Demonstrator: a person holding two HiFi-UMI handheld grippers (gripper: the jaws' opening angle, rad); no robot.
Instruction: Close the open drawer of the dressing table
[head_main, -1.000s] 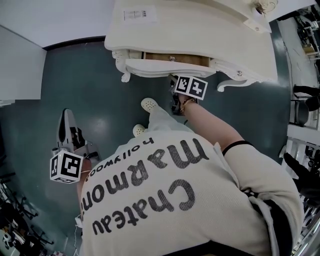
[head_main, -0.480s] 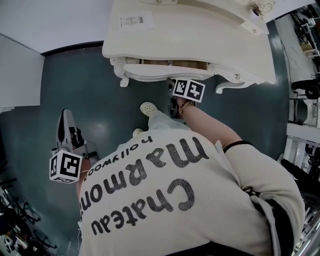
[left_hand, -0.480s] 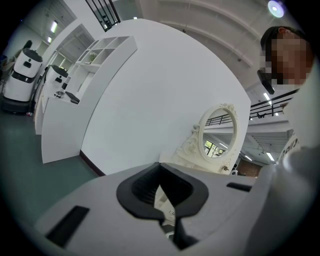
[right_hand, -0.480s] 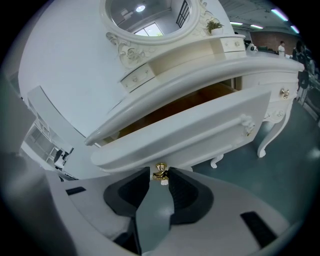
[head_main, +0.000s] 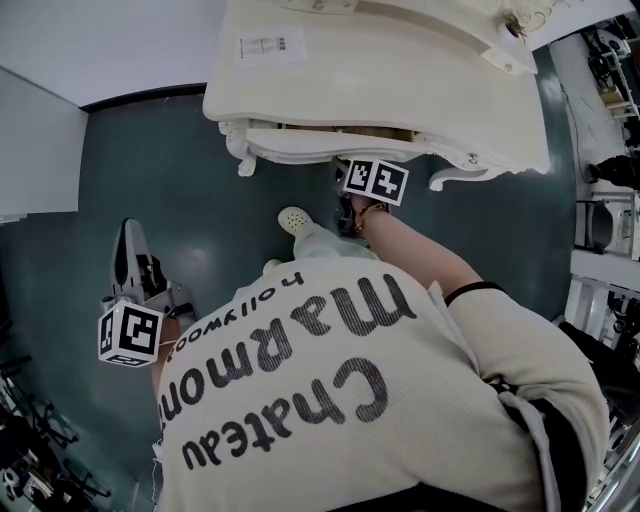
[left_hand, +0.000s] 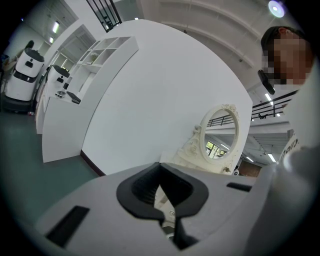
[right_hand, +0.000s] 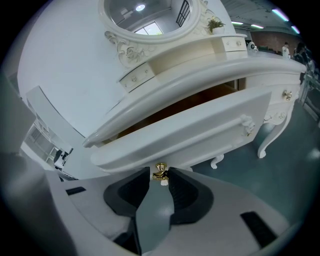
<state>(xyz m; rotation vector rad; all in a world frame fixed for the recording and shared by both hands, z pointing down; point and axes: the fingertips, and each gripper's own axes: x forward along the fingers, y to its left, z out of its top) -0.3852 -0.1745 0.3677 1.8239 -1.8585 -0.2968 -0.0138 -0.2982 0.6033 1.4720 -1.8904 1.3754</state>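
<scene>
right gripper (right_hand: 159, 175): jaws apart, brass knob (right_hand: 160, 171) between tips (unclamped) | left gripper (left_hand: 161, 172): closed, empty | risk: slips off knob, drawer (right_hand: 200, 131) left ajar

The drawer (head_main: 330, 152) is going in. The wide band of brown wood that was showing behind its front a second ago is shrinking to a thin sliver under the edge of the dressing table (head_main: 400, 70). The right claw (head_main: 343, 170) is following the drawer front in, and its marker cube is drawing closer to the tabletop's overhanging edge than it was a moment back.
</scene>
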